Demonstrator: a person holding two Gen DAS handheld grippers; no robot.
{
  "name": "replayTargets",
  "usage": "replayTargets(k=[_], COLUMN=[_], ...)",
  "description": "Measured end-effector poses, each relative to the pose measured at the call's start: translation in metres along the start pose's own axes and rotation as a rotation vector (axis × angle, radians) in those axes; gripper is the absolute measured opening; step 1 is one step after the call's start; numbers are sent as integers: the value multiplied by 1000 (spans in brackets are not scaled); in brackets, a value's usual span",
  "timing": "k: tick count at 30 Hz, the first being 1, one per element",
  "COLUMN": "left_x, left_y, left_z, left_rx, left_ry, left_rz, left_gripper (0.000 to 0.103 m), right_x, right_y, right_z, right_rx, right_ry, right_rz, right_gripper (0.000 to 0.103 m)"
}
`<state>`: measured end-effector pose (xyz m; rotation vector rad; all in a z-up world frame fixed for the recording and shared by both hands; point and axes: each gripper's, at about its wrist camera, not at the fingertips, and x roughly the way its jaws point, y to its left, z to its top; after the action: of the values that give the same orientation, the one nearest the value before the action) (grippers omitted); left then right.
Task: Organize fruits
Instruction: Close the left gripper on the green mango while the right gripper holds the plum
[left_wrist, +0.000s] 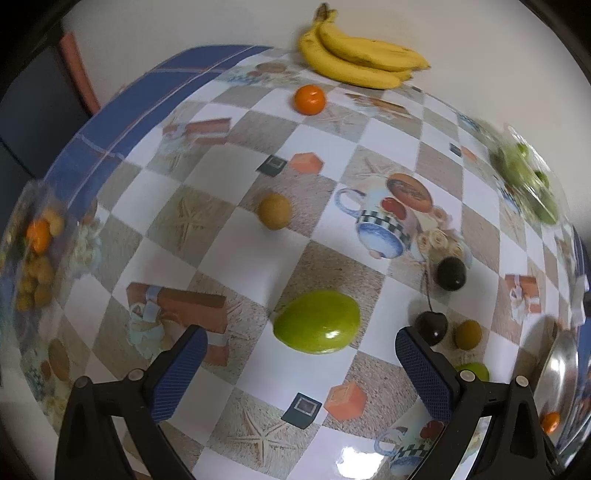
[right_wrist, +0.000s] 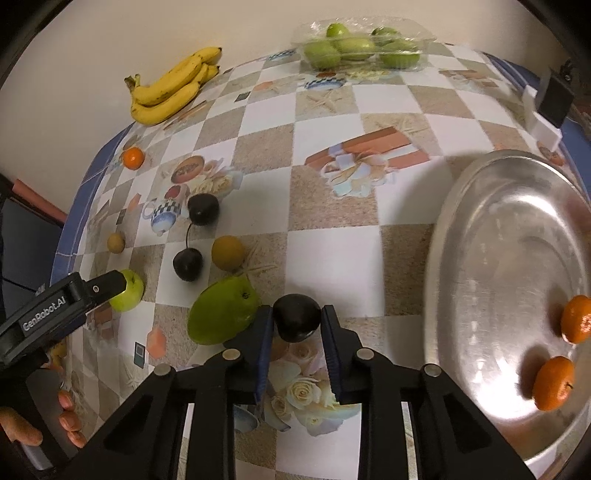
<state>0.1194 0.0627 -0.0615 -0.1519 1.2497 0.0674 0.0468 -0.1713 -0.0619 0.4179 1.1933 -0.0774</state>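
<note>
With only two small orange mandarins (right_wrist: 563, 360) lying in the round steel tray (right_wrist: 480, 236), the right tongs (right_wrist: 296, 334) are gripping a dark plum (right_wrist: 297, 321) beside that tray, while the left tongs (left_wrist: 301, 354) are hovering wide open around a green apple (left_wrist: 317, 321) farther from it, among several loose fruits.

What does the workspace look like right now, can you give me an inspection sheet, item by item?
Surface: table under a checked patterned cloth.
Job's things: metal tray holding two tangerines; loose bananas, green mango, dark plums, one tangerine on the cloth.
Clutter: clear plastic box of green fruit.
Grippers: right hand-held gripper closed around a dark plum; left hand-held gripper open near the mango.
Cables: nothing seen.
Surroundings: pale wall behind the table.
</note>
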Motion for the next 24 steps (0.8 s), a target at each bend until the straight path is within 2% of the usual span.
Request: replayTargets(k=[5,15,21,24], left_x=[7,11,15,17], left_y=[7,-6,-4,-2], left_z=[0,2,3,3], left_rx=[-32,11,-5,-23], left_ry=[14,-25,-30,-28], left_rz=[-10,-35,-25,-29], left_gripper=[101,84,72,70], right_x=[-10,-12,-13,-13], right_y=[-3,-1,-1,0], right_z=[2,1,1,1], right_rx=[17,10,12,12], right_ry=[-9,-2,-3,-3], right_rz=[-16,-14,-9,-6], right_gripper=[27,27,27,27])
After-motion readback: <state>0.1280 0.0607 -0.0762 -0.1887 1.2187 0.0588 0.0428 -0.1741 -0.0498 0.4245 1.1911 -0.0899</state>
